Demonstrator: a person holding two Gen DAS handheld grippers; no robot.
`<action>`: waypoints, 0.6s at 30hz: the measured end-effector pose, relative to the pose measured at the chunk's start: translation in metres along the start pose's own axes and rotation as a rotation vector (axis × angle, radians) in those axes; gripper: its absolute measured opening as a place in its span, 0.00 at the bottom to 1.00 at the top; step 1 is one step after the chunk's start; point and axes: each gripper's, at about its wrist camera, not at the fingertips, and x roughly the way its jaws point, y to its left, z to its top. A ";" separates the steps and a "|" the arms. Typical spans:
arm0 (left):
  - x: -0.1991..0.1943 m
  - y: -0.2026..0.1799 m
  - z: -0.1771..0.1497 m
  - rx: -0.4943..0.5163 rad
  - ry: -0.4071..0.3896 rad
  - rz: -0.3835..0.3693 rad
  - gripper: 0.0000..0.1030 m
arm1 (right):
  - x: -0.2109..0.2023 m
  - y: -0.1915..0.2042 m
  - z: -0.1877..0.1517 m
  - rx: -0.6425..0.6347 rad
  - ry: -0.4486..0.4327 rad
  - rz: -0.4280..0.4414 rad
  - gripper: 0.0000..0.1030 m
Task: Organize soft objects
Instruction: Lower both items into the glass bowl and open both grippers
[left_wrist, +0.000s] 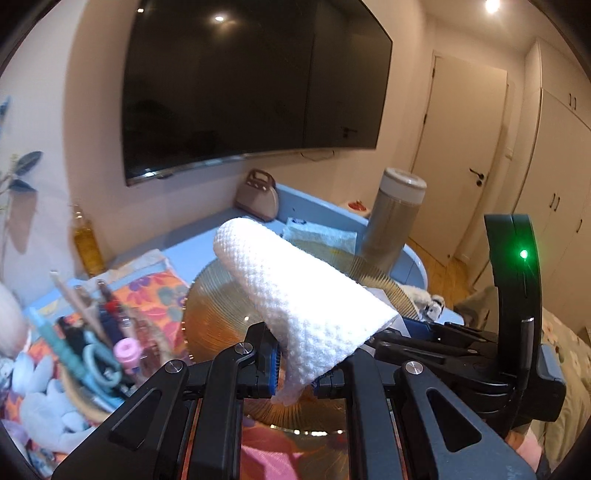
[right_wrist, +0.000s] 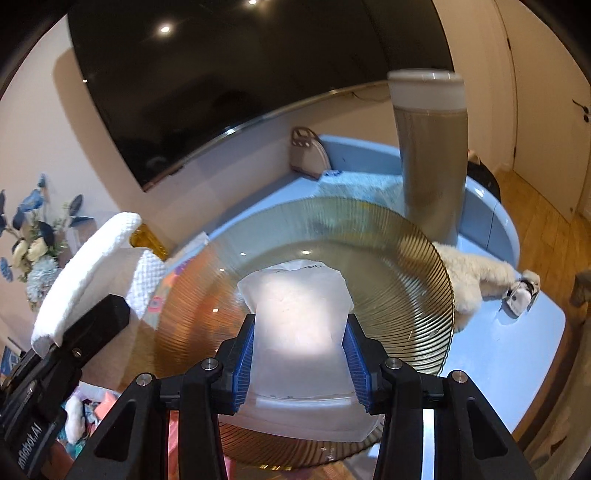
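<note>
Item: white waffle cloth (left_wrist: 295, 291), soft, light, floppy; my left gripper (left_wrist: 293, 373) jaws pinch its lower edge, the rest arching above the ribbed glass plate (left_wrist: 214, 291). Item: translucent pouch (right_wrist: 299, 325), limp, likely slippery; right gripper (right_wrist: 299, 363) jaws clamp its sides mid-body over the plate.

dark wall tv (left_wrist: 255, 85) on cream wall, white door (left_wrist: 465, 162), wood floor (right_wrist: 535, 199).

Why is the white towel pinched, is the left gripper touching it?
Touching. The left wrist view shows the left gripper with both pads pressed into the white towel.
</note>
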 end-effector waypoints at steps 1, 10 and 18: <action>0.004 -0.002 -0.001 0.014 0.005 -0.011 0.09 | 0.004 -0.002 0.001 0.004 0.007 -0.005 0.44; -0.004 0.012 -0.010 -0.053 -0.013 -0.034 0.84 | 0.007 -0.024 0.001 0.078 0.030 -0.004 0.72; -0.080 0.017 -0.026 -0.056 -0.094 0.038 0.84 | -0.031 0.016 -0.008 -0.035 -0.026 0.011 0.72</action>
